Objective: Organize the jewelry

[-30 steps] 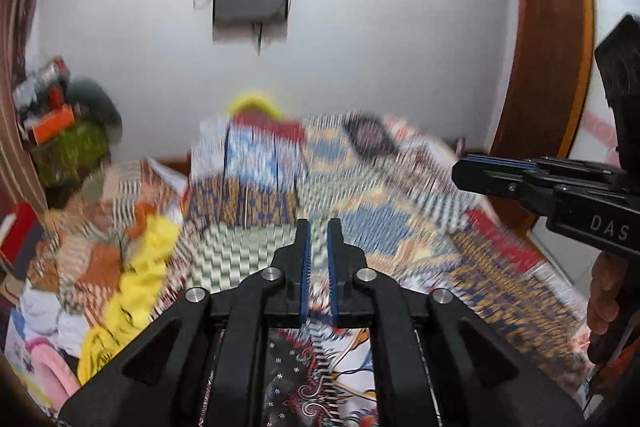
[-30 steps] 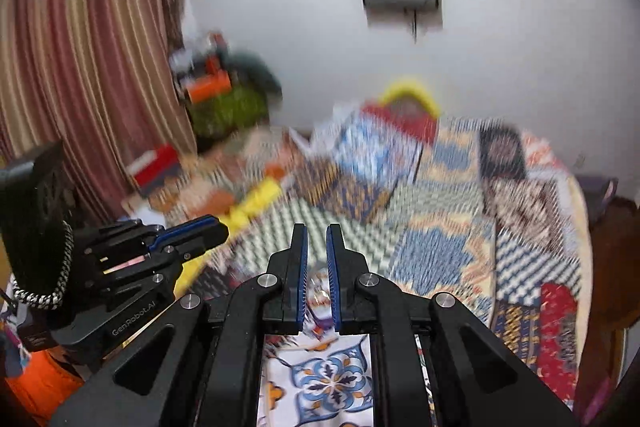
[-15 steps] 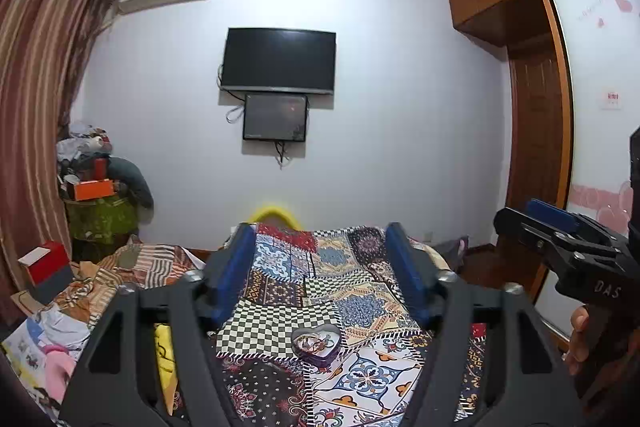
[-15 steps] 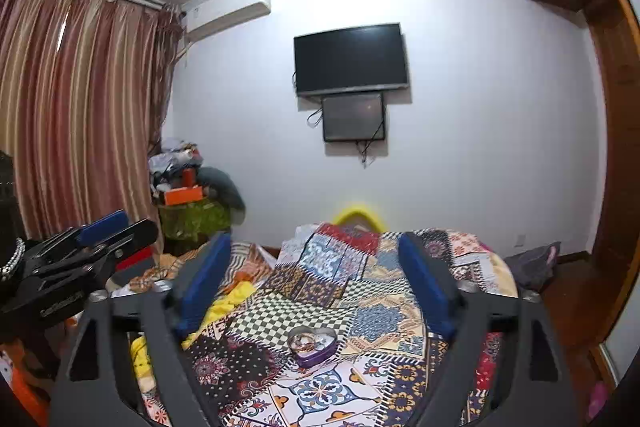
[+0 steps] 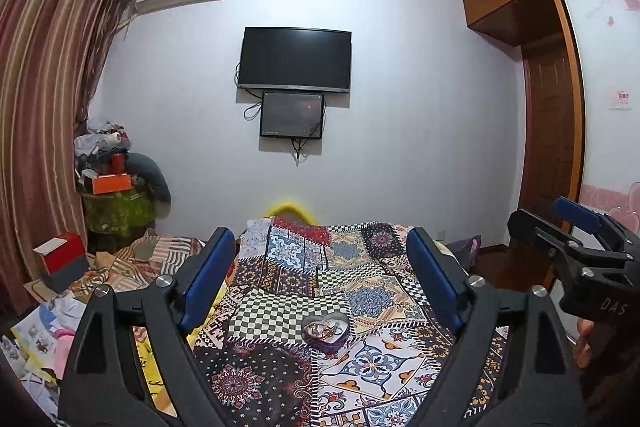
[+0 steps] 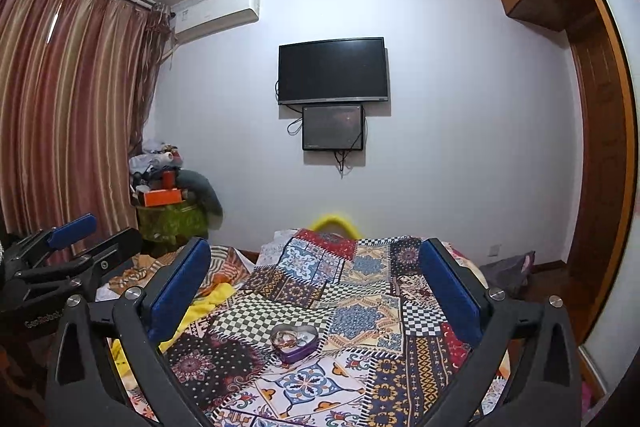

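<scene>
A purple heart-shaped tin [image 5: 325,330] with a tangle of jewelry inside sits open on the patchwork bedspread [image 5: 360,267]; it also shows in the right wrist view [image 6: 295,341]. My left gripper [image 5: 320,251] is open wide and empty, held well above and short of the tin. My right gripper [image 6: 314,261] is also open wide and empty, level with the left one. Each gripper shows at the edge of the other's view: the right one [image 5: 576,227], the left one [image 6: 80,239].
The bed fills the lower middle, with a pile of clothes and yellow cloth [image 6: 212,299] along its left side. A cluttered green-covered stand [image 5: 116,211] is at the left wall by the curtains. A TV [image 5: 295,60] hangs ahead; a wooden wardrobe [image 5: 548,155] stands right.
Both grippers have gone from shut to wide open. Both have tilted up, so the views now show the whole room and the tin on the bed.
</scene>
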Tool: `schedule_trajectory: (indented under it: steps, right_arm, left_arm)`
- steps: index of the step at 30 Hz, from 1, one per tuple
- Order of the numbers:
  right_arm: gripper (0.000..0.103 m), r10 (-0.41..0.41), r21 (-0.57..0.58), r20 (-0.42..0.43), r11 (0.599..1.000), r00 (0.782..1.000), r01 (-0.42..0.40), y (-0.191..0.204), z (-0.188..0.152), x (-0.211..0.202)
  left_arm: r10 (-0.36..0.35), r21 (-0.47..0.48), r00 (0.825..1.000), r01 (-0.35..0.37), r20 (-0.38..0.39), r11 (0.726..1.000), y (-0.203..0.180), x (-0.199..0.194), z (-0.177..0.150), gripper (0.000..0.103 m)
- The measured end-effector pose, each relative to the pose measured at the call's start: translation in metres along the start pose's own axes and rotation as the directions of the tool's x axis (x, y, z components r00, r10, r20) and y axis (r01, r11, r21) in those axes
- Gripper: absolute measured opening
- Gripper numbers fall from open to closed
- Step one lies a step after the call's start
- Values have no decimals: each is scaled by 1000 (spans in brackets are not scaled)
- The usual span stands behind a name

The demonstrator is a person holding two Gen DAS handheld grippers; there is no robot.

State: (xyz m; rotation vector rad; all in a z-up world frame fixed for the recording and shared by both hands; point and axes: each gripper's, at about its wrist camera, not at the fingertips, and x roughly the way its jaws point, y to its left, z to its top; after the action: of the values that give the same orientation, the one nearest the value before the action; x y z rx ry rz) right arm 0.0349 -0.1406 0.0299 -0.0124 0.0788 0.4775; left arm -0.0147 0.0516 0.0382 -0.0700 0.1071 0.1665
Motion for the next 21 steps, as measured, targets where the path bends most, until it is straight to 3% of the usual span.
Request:
schedule_trajectory:
  steps: [21]
  right_arm:
    - [103, 9, 17, -44, 1000, 999, -9, -6, -5, -1]
  left_arm:
    - [7, -11, 999, -7, -37, 1000, 2, 12, -5, 88]
